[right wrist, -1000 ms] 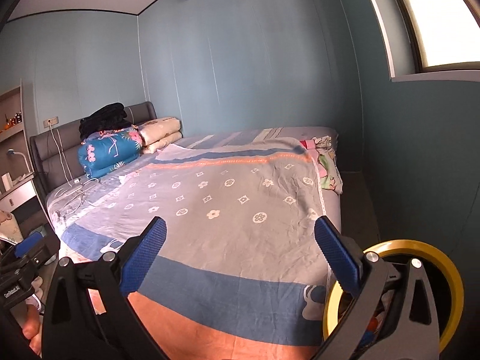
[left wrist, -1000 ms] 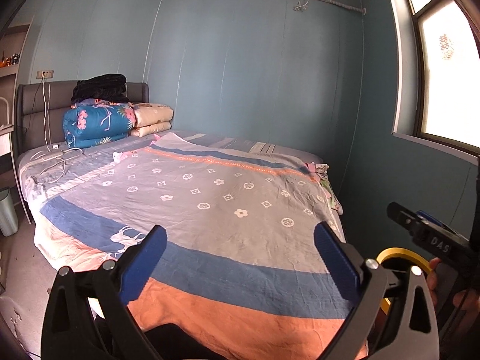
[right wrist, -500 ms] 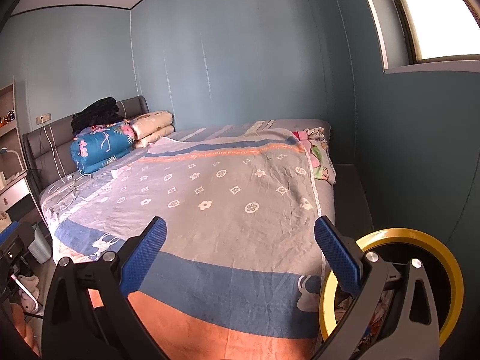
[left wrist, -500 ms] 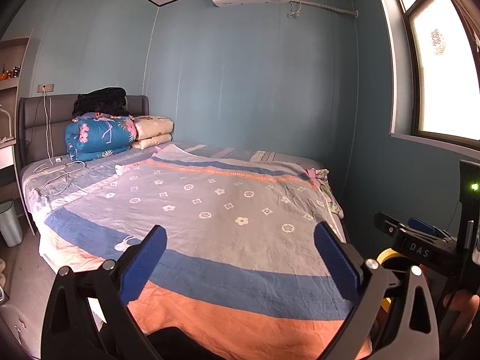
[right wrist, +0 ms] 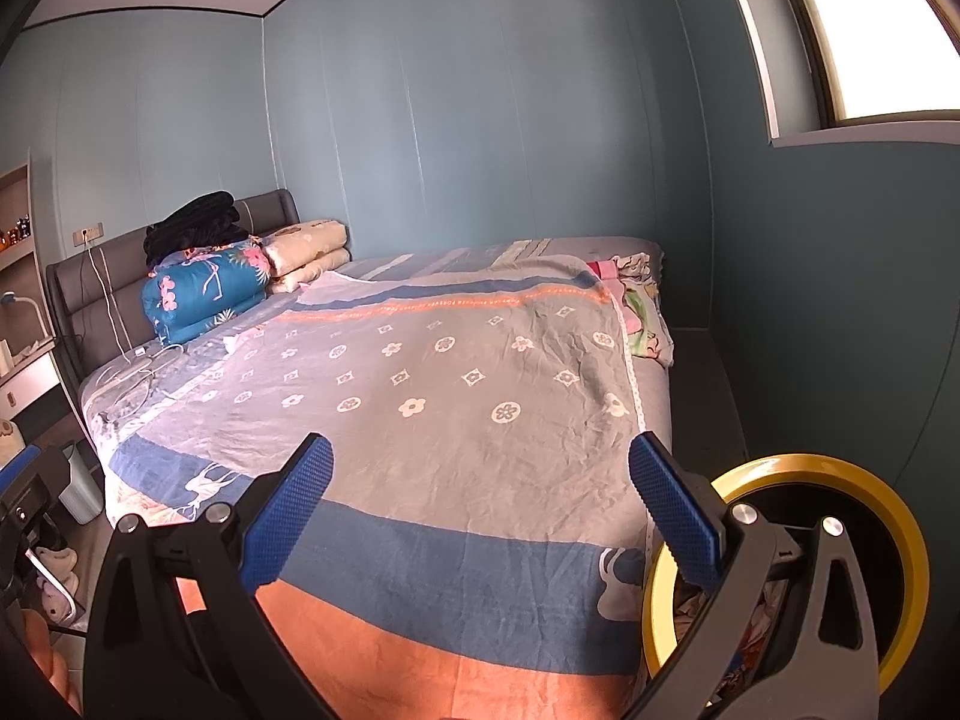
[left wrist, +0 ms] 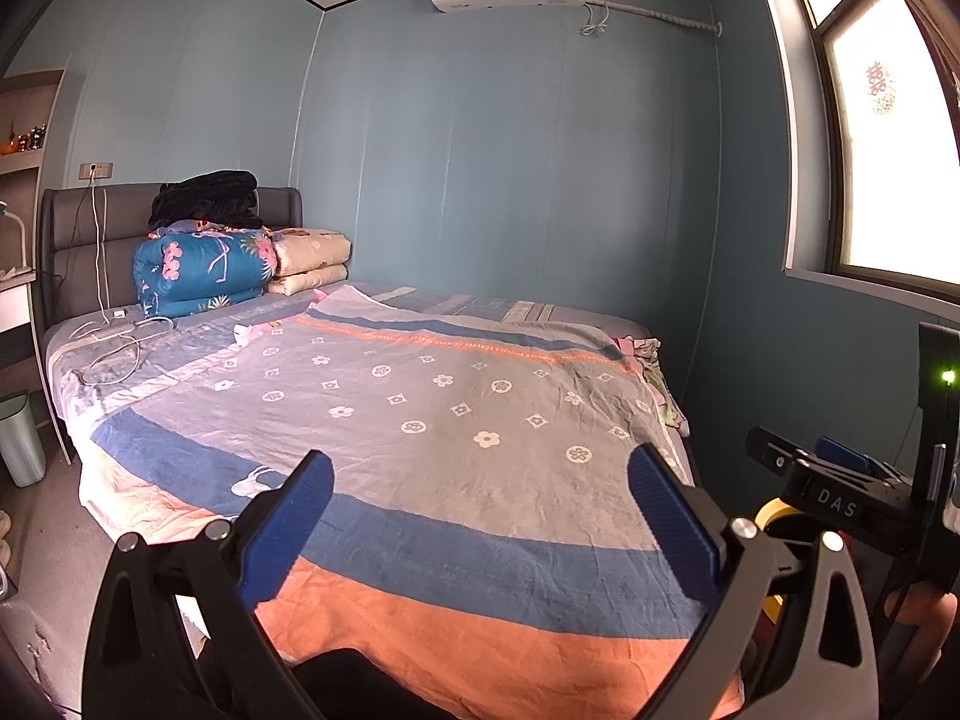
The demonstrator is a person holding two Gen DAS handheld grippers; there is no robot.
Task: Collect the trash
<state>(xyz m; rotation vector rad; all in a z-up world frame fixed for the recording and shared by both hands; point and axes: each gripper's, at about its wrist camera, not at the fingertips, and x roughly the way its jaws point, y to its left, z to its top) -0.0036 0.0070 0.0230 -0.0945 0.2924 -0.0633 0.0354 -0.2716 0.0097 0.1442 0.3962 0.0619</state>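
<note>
Both views risen since earlier; left gripper (left wrist: pixel 480 516) jaws spread over bed (left wrist: pixel 420 420).

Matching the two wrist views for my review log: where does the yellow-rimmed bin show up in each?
Left wrist: yellow-rimmed bin only a sliver at lower right, behind the right gripper.
Right wrist: lower right, beside the bed's foot corner.
Shared landmark: folded blue floral quilt.

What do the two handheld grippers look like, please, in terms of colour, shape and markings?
Both match: the left gripper and right gripper have black angular frames with silver bolts, each carrying two flat fingers with blue, knurled pads. In the left wrist view, the right gripper's black body bears white "DAS" lettering, with a green light glowing above it.
</note>
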